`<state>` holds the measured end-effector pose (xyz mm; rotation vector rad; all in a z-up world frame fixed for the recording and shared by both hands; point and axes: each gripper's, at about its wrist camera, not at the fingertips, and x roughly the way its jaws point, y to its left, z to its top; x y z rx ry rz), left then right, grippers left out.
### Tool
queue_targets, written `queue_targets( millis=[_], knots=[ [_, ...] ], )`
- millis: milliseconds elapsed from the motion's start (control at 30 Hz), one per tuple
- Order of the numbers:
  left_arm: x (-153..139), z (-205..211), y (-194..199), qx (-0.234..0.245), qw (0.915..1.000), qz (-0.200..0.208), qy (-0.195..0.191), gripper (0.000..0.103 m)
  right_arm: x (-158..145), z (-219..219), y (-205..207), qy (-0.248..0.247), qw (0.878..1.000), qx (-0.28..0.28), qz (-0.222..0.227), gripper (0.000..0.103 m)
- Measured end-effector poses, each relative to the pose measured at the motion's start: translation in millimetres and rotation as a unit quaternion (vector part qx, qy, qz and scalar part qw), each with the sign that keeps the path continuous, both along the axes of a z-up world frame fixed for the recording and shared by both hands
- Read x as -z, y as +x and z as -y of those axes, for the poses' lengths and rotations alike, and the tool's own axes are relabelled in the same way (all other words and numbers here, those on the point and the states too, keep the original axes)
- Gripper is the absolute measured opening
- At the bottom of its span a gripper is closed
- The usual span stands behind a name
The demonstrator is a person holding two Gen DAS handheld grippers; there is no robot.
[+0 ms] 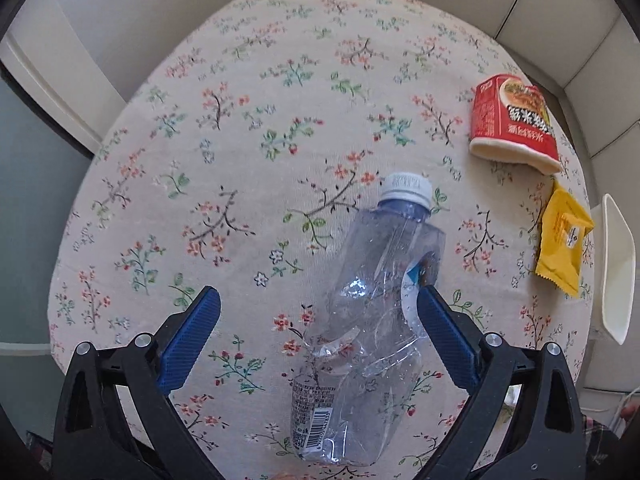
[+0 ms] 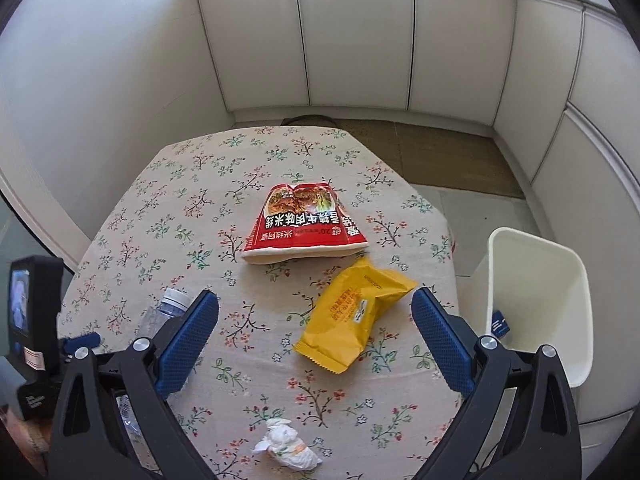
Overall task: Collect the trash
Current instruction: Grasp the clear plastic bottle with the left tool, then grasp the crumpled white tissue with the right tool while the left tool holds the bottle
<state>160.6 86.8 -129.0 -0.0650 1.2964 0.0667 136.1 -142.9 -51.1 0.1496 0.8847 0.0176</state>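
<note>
Listing what I see, placed against the white bin (image 2: 536, 304) beside the desk (image 1: 248, 120):

- Left tool (image 1: 318, 308): released, spread over the crushed clear bottle (image 1: 372, 320), which lies far across the desk from the bin.
- Right tool (image 2: 316, 312): released, empty, above the yellow packet (image 2: 354, 320) just beside the bin.
- Red noodle wrapper (image 2: 306, 226): beyond the packet, near the bin.
- Crumpled tissue (image 2: 286, 444): nearer me.

Risk, in my judgement: the crushed bottle may squirt sideways when clenched off-centre; the slick packet may slide.
</note>
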Motion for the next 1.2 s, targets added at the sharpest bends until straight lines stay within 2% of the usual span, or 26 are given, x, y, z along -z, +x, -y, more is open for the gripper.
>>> queue_targets(
  millis=[133,233,300,367,467,600,667,833,1000,1200],
  knots=[
    [17,-12,4,-0.014,0.9974,-0.028,-0.065,0.094,5,6,8,0.024,1.000,0.010,-0.015,0.094],
    [15,-8,6,0.003,0.9967,-0.025,-0.077,0.089,8,10,13,0.024,0.999,0.014,-0.026,0.094],
    [15,-1,8,0.028,0.9949,-0.030,-0.093,0.077,12,15,16,0.025,0.999,0.017,-0.035,0.094],
    [15,9,9,0.054,0.9918,-0.039,-0.109,0.050,18,22,18,0.032,0.998,0.020,-0.048,0.094],
    [10,20,4,0.081,0.9896,-0.038,-0.113,0.021,32,30,18,0.059,0.993,-0.002,-0.098,0.094],
    [-3,16,-3,0.079,0.9902,-0.013,-0.114,0.020,50,20,7,0.061,0.985,-0.061,-0.149,0.094],
    [-14,7,-9,0.066,0.9900,0.004,-0.124,0.020,61,9,-2,0.042,0.979,-0.099,-0.172,0.094],
    [-44,-19,-5,0.046,0.9891,0.045,-0.132,0.020,87,-21,-33,-0.010,0.955,-0.202,-0.218,0.094],
    [-58,-28,-12,0.040,0.9867,0.064,-0.144,0.020,112,-27,-43,-0.005,0.941,-0.219,-0.257,0.077],
    [-61,-26,-14,0.038,0.9865,0.070,-0.143,0.020,119,-29,-46,-0.001,0.938,-0.223,-0.264,0.059]
  ],
)
